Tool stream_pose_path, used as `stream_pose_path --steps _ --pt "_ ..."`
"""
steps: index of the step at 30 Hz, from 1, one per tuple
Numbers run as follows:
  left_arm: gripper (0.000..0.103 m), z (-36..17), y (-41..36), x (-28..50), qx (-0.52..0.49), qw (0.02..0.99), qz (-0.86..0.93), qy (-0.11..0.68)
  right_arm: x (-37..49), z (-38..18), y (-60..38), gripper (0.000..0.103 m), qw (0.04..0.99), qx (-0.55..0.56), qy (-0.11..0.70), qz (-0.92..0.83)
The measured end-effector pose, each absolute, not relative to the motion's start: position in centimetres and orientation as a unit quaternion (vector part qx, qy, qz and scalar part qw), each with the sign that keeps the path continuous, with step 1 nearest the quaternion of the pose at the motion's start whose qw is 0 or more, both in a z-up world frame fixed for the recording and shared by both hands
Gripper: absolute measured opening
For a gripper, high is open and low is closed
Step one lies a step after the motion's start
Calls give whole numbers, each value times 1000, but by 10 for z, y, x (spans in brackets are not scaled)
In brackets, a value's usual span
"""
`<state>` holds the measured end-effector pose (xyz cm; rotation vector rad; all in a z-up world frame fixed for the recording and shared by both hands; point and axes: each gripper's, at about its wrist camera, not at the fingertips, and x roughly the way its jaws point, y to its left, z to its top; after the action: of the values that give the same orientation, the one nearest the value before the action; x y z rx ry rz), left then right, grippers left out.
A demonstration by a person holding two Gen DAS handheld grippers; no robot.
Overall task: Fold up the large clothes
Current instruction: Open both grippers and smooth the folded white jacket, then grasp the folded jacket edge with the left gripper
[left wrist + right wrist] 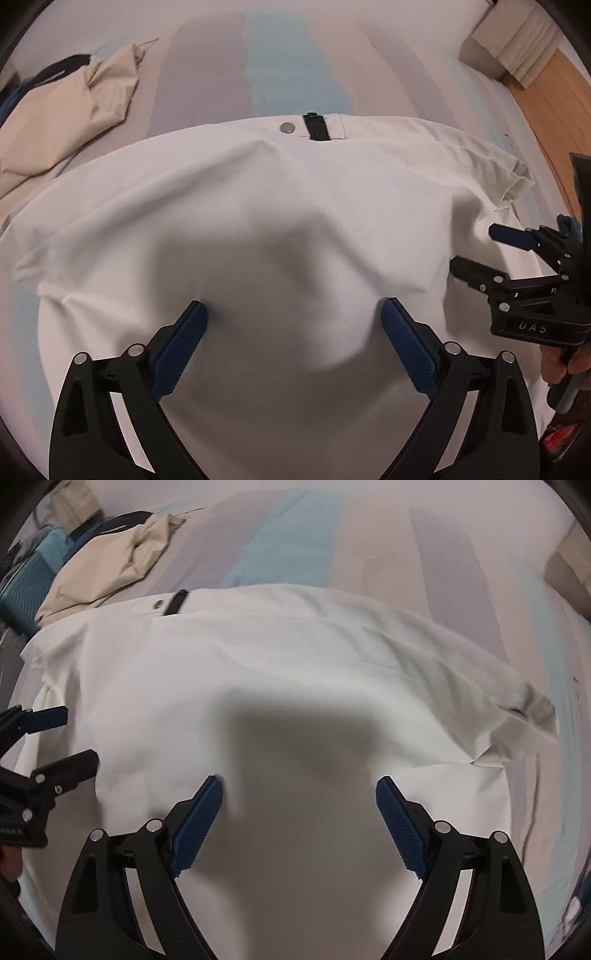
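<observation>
Hand-held grippers [293,310] [299,786] wide open, empty

The left gripper [293,314] and the right gripper [299,792] are held side by side and pointed steeply downward, jaws spread wide with nothing gripped; a hand [557,363] is glimpsed behind the right one.

A white garment [258,206] with a black tab [317,127] and a silver snap [287,127] lies on a sheet [280,66] striped grey, pale blue and white, beside beige clothing [62,122]; gripper pads [181,347] are blue.
</observation>
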<state>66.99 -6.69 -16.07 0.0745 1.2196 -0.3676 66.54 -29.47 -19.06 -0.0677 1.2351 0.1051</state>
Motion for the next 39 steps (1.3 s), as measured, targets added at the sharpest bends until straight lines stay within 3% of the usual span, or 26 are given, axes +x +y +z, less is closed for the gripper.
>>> stream_pose_path --steps 14,21,39 --pt "98 -211 -69 655 66 848 -131 508 661 -234 -300 84 815 -39 578 16" --pt "98 -191 -51 644 48 848 -125 512 640 -211 -288 84 822 -28 568 18" --pt "97 -149 132 627 50 836 -83 540 631 -206 -210 84 817 15 576 13"
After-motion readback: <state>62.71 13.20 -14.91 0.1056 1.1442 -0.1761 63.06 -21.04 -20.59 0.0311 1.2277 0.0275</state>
